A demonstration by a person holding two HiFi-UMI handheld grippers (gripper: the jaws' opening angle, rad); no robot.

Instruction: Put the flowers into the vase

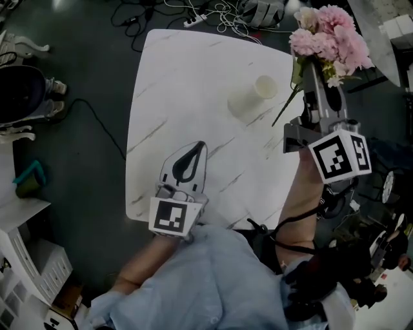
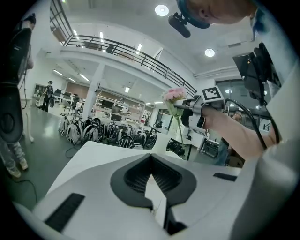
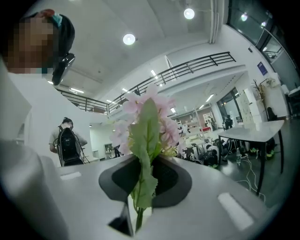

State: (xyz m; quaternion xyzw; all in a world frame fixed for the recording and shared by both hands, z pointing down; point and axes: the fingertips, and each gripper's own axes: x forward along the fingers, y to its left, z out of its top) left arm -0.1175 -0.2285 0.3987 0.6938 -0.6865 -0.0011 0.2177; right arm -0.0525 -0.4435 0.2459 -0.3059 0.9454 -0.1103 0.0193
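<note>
A bunch of pink flowers point(image 1: 329, 32) with a green stem point(image 1: 287, 106) hangs in the air past the table's right edge. My right gripper point(image 1: 316, 74) is shut on that stem. In the right gripper view the flowers point(image 3: 150, 117) and a long leaf rise from between the jaws. A white vase point(image 1: 255, 95) stands on the white marble table point(image 1: 181, 77), left of and below the flowers. My left gripper point(image 1: 197, 149) hovers over the table's near part, shut and holding nothing. From the left gripper view, the flowers point(image 2: 174, 95) and the right gripper point(image 2: 183, 107) show up high on the right.
Cables and a power strip point(image 1: 193, 19) lie on the dark floor beyond the table. A pair of shoes point(image 1: 55, 87) and white shelving point(image 1: 26, 271) are at the left. Dark equipment point(image 1: 381, 225) crowds the floor at the right.
</note>
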